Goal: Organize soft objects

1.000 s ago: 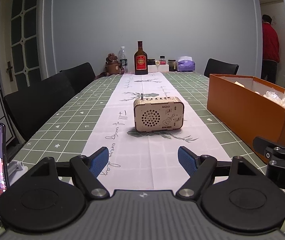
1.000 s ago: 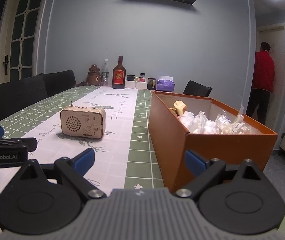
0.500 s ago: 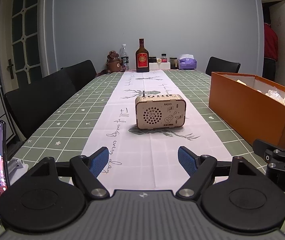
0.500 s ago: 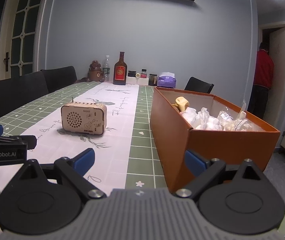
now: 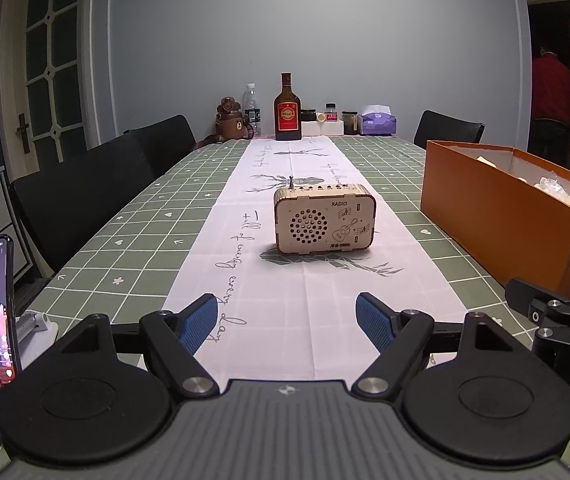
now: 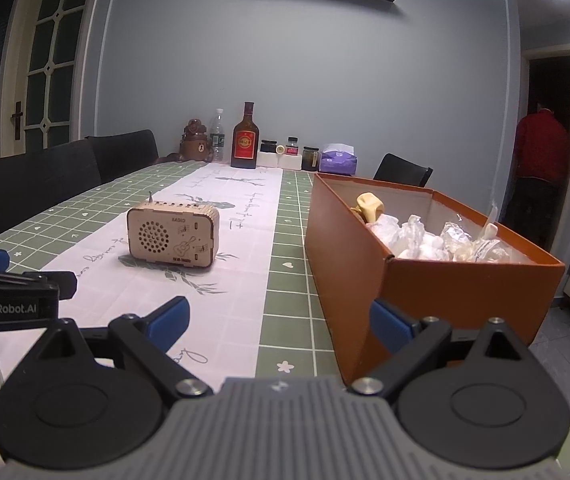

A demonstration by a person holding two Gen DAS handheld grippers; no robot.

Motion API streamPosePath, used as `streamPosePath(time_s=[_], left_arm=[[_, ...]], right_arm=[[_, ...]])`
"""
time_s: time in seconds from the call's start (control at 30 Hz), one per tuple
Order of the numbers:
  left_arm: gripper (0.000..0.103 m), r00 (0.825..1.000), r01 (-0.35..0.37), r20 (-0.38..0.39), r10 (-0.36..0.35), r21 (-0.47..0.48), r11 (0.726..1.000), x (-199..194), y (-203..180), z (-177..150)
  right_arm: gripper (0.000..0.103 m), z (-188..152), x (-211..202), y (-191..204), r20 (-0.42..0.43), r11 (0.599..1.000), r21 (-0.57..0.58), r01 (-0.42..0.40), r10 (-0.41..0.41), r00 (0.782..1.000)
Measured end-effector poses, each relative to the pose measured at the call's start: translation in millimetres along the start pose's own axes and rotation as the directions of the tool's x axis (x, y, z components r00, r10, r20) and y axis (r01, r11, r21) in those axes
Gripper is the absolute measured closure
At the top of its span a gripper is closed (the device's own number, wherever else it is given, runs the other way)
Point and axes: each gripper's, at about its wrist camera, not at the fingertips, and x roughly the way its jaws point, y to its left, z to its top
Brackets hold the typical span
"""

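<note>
Soft wrapped pieces [image 6: 425, 238] lie heaped in the orange box [image 6: 349, 248] on the table [image 6: 293, 248], beside a wooden radio [image 5: 324, 219]; left gripper [image 5: 287, 322] and right gripper [image 6: 279, 322] hover nearby, jaws spread, empty.

Green checked cloth with tiny white hearts on the desk [image 5: 133, 216], a white runner [image 5: 269, 184] with grey script, a pale wood radio [image 5: 324, 219], an orange box [image 6: 437, 284], blue pads [image 5: 199, 322] on black.
</note>
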Motion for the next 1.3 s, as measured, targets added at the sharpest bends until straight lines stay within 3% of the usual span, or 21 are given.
streamPosePath(time_s=[1.3], left_arm=[[0.011,1.000,-0.005,-0.005,0.005,-0.001,1.000,0.3,-1.3,-2.4]], right_arm=[[0.008,-4.3,6.7,0.5,-0.043,1.000,-0.001,-0.022,0.022,0.999]])
